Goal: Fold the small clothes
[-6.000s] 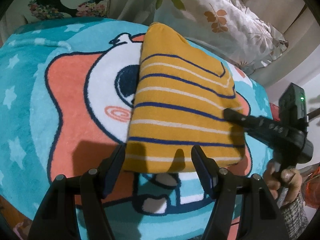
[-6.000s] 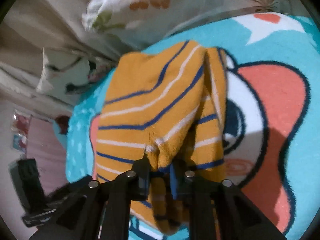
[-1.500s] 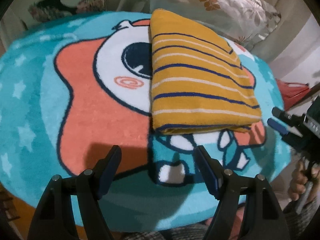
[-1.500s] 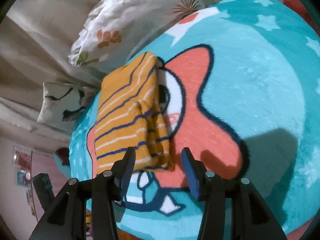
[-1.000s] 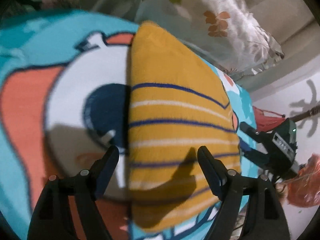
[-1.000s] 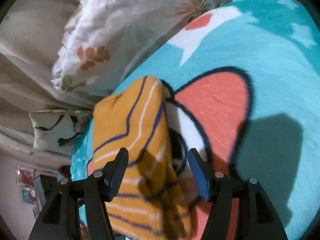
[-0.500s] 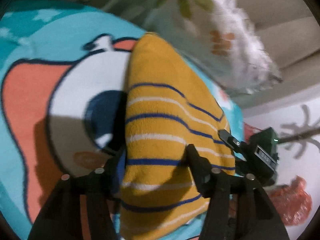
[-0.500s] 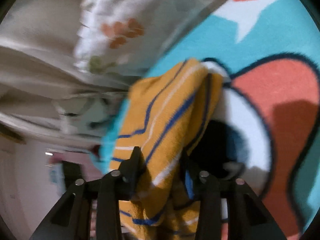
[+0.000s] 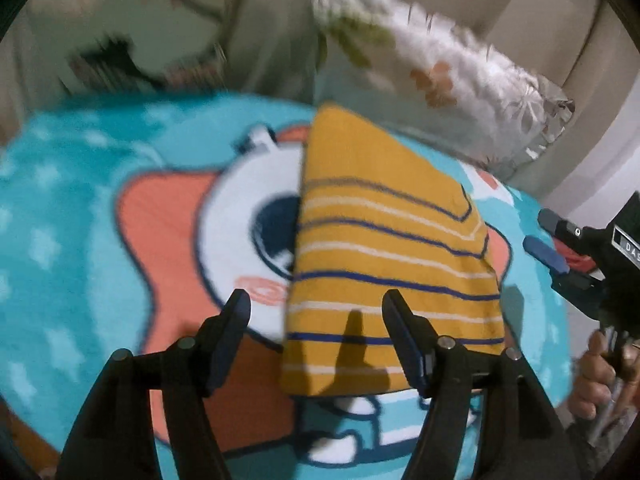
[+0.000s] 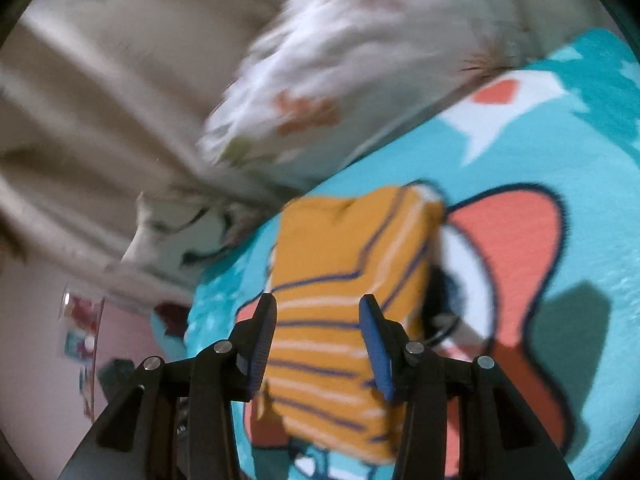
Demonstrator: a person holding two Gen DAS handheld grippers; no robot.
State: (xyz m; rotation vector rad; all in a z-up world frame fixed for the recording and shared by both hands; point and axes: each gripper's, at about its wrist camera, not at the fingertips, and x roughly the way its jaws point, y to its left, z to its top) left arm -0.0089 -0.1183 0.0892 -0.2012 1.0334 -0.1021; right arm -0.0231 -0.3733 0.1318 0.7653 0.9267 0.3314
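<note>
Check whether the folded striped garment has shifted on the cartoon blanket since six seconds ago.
No. The folded striped garment still lies flat with its left edge over the dark eye of the cartoon blanket, as before.

From my station I can read only one marking. In the left wrist view, a small pale label [image 9: 628, 242] sits on the black body of the right claw [image 9: 548, 236] at the frame's right edge. It shows the letters "DA"; the rest runs out of frame. A small round mark beside it on the same body is too small to read. The right wrist view is blurred, and I can read no text, number or brand there.
</note>
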